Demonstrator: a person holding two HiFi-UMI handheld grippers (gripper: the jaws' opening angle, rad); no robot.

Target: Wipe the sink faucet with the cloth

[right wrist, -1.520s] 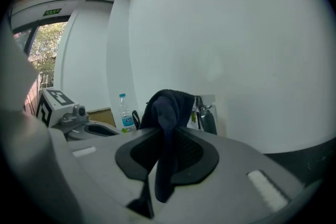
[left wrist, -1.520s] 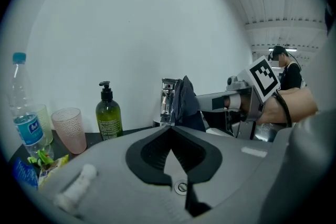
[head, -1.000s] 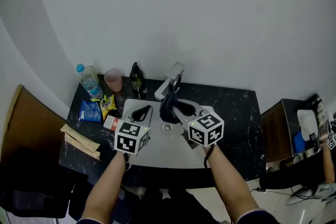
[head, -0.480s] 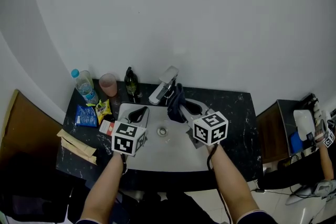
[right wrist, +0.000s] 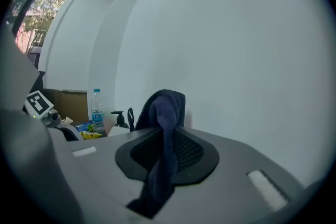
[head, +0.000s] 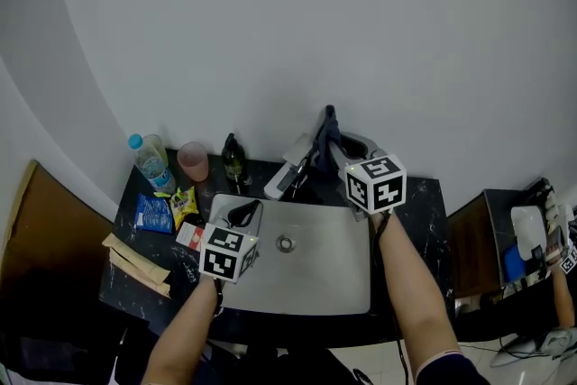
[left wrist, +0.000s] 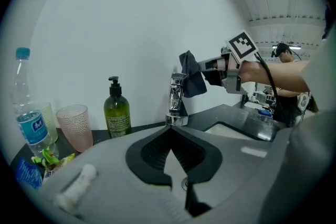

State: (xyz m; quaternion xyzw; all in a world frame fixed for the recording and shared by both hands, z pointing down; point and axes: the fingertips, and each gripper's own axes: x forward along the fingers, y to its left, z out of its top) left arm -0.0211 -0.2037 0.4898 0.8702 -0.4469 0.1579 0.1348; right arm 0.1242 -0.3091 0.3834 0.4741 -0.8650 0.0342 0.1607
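Dark cloth (right wrist: 164, 128) is clamped in right gripper (head: 335, 147) fingers and held high, just beside faucet (left wrist: 177, 98) top; contact cannot be told. Left gripper (head: 242, 214) fingers are pressed together, nothing between, over left rim of sink (head: 325, 275) in bench (head: 419, 194).

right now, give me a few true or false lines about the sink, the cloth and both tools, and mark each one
1. The right tool grips the cloth. True.
2. The left tool is open. False: its jaws are together, with nothing between them.
3. The cloth lies in the sink. False: it hangs from the right tool, up by the faucet, not down in the sink.
4. A pink cup stands between the water bottle and the soap bottle. True.
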